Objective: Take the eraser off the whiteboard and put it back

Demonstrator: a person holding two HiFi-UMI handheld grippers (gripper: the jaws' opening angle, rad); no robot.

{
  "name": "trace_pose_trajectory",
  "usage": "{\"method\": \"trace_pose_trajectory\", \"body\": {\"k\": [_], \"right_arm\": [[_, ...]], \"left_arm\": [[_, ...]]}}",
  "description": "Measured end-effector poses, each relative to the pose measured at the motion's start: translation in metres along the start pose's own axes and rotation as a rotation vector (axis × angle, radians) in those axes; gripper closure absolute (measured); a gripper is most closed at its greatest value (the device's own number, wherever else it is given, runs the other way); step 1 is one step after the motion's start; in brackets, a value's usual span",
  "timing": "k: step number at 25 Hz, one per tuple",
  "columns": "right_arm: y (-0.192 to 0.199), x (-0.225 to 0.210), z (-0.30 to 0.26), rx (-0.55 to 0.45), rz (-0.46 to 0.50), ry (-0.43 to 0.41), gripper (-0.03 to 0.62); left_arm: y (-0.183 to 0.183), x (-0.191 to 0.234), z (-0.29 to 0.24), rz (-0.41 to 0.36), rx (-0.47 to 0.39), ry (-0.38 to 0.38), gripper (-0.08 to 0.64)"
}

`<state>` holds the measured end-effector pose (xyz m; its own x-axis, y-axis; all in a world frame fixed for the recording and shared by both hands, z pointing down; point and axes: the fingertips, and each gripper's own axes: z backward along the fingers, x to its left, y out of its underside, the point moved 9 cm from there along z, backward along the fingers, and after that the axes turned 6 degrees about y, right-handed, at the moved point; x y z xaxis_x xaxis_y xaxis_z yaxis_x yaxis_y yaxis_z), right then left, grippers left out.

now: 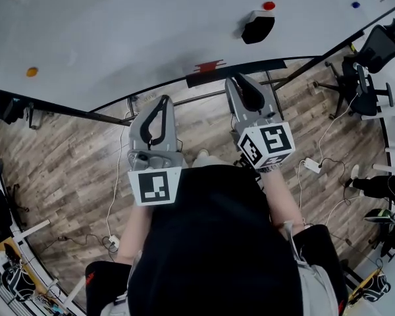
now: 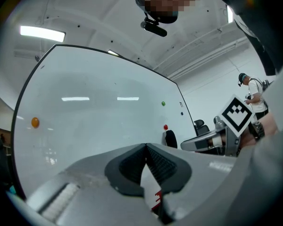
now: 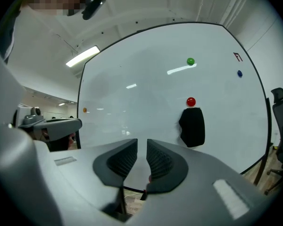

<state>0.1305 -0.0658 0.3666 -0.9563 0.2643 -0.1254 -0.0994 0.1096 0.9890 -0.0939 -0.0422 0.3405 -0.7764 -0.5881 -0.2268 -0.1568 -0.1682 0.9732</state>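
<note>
The black eraser (image 1: 257, 28) sticks to the whiteboard (image 1: 118, 31) just below a red magnet (image 1: 268, 6). It also shows in the right gripper view as eraser (image 3: 192, 127) and small in the left gripper view as eraser (image 2: 170, 138). My right gripper (image 1: 240, 79) points level at the board, below and left of the eraser and apart from it. Its jaws (image 3: 141, 142) stand a narrow gap apart with nothing between them. My left gripper (image 1: 163, 101) is further left and further back from the board. Its tips (image 2: 145, 147) meet and hold nothing.
The board carries an orange magnet (image 1: 31, 72), a blue magnet (image 1: 355, 5), a green magnet (image 3: 190, 61) and a red scribble (image 1: 209, 65) near its lower edge. Black office chairs (image 1: 372, 58) stand at the right. Cables and a power strip (image 1: 311, 166) lie on the wooden floor.
</note>
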Motion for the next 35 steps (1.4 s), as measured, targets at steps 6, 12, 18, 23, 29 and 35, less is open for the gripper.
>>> {"method": "trace_pose_trajectory", "body": {"k": [6,12,18,23,29,35], "right_arm": [[-0.001,0.033,0.008,-0.023,-0.008,-0.074,0.585],[0.008,0.059,0.010,-0.006,-0.024,-0.141,0.589],[0.012,0.071,0.012,-0.008,-0.022,-0.179,0.591],[0.011,0.074,0.016,-0.025,-0.017,-0.195,0.591],[0.007,0.082,0.021,-0.059,0.018,-0.239,0.591],[0.009,0.089,0.023,-0.066,0.040,-0.236,0.591]], "left_arm": [[0.004,0.001,0.008,0.022,-0.007,-0.034,0.557],[0.009,0.001,0.018,0.028,0.019,-0.059,0.557],[0.015,0.003,0.022,0.036,0.032,-0.085,0.558],[0.017,0.005,0.024,0.035,0.020,-0.090,0.557],[0.019,0.002,0.025,0.042,0.009,-0.076,0.557],[0.019,0.003,0.029,0.040,0.009,-0.069,0.557]]}}
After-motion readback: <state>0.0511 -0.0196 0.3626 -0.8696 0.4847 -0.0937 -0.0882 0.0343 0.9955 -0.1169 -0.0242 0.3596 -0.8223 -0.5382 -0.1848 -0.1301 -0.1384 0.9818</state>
